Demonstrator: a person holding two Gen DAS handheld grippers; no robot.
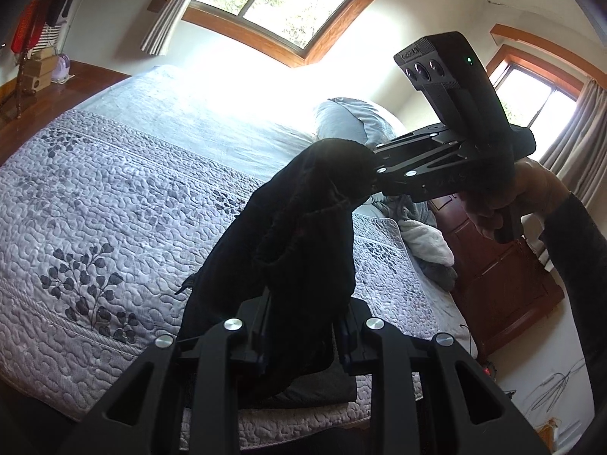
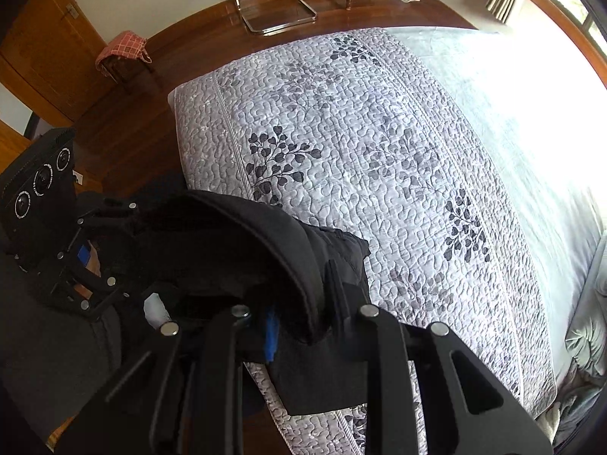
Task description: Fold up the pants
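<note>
Honestly, with my left gripper (image 1: 301, 335) and right gripper (image 1: 373, 168) both pinching the limp black fabric pants (image 1: 299, 235) above the grey quilted bedspread (image 1: 114, 197), either thin bite could slip and drop them.

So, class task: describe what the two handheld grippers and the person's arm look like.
Both grippers are matte black, with angular slotted linkage arms and round silver bolt heads. The right gripper carries a black camera block with three lenses and a green light. The left gripper looks the same. The right hand is bare, its sleeve dark.

Matt black cloth pants (image 1: 303, 235), rough quilted bedspread (image 2: 379, 159), glossy wood floor (image 2: 182, 49)
</note>
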